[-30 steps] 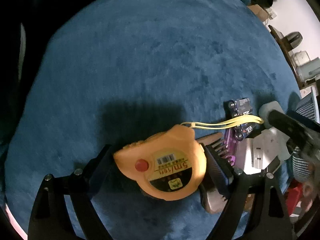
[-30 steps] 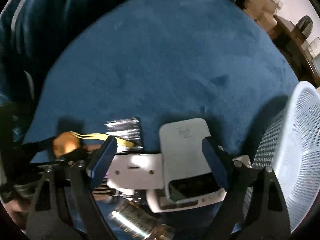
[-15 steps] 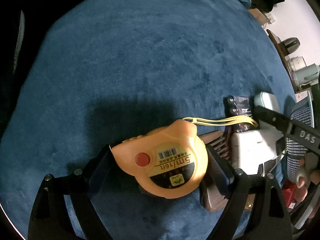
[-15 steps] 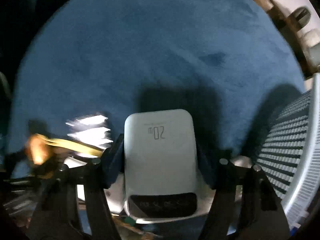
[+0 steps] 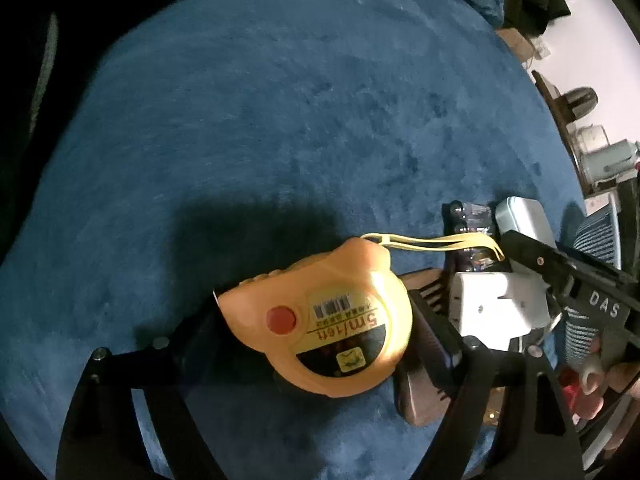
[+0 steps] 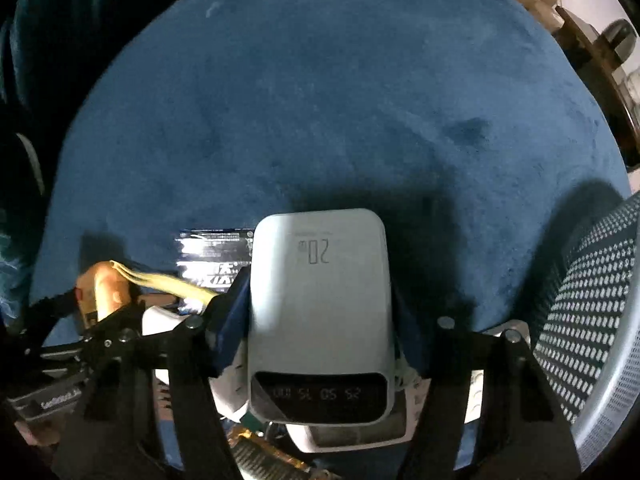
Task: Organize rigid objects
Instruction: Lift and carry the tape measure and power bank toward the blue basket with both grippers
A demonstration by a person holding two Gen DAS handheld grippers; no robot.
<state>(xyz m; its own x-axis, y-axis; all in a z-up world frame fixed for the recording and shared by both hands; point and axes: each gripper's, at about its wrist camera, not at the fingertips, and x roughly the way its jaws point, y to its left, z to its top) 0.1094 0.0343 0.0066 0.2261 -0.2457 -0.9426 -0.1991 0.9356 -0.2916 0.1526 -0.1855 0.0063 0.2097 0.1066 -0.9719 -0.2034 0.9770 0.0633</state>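
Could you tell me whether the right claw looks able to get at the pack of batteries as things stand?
Probably not right away: the right claw is shut on the white power bank. The battery pack lies just to its left on the blue cloth, partly under the tape measure's yellow strap.

Your tape measure [image 5: 320,320] hides most of the brown comb [image 5: 420,392] behind it. The white basket [image 6: 600,320] runs off the right edge. The battery pack's [image 6: 214,252] print is too blurred to read.
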